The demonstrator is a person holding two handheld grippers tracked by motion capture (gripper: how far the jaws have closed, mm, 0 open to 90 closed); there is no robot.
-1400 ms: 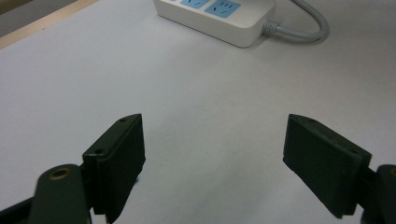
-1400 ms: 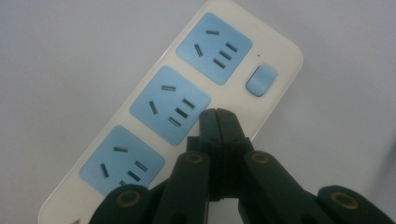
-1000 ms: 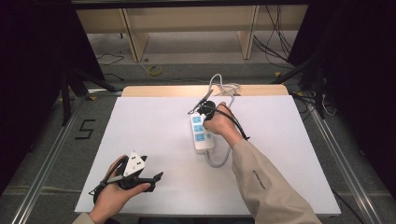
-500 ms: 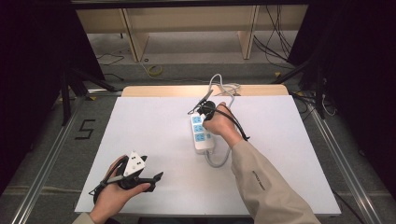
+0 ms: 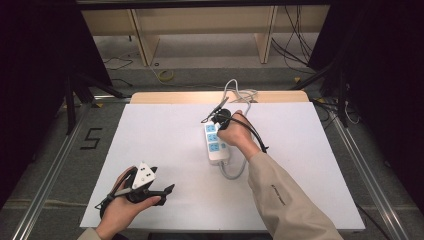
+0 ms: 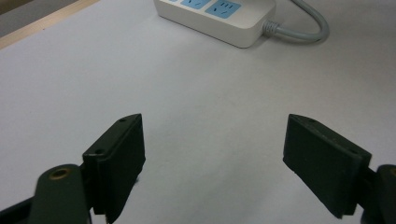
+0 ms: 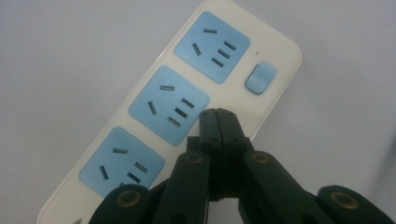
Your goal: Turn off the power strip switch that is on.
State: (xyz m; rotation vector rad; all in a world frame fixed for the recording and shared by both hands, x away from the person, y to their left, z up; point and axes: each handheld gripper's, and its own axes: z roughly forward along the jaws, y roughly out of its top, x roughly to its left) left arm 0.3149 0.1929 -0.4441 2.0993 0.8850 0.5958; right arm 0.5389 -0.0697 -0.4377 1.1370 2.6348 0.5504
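Note:
A white power strip (image 5: 214, 146) with three blue sockets lies near the middle of the white table, its grey cord (image 5: 234, 171) curling off its near end. My right gripper (image 5: 220, 126) is shut with nothing between the jaws. Its tips (image 7: 219, 117) hang over the strip (image 7: 168, 105) beside the middle socket, just below the blue switch (image 7: 260, 78); whether they touch it I cannot tell. My left gripper (image 5: 162, 183) rests low at the near left, open and empty. In its own view the jaws (image 6: 215, 149) stand wide apart, with the strip's near end (image 6: 219, 18) and cord (image 6: 303, 32) farther off.
The white table sheet (image 5: 160, 135) ends at a wooden strip (image 5: 175, 97) along the far edge. A second cord (image 5: 235, 92) runs off the table's far side. Wooden shelving and loose cables (image 5: 165, 75) lie on the floor beyond. Metal rails flank both sides.

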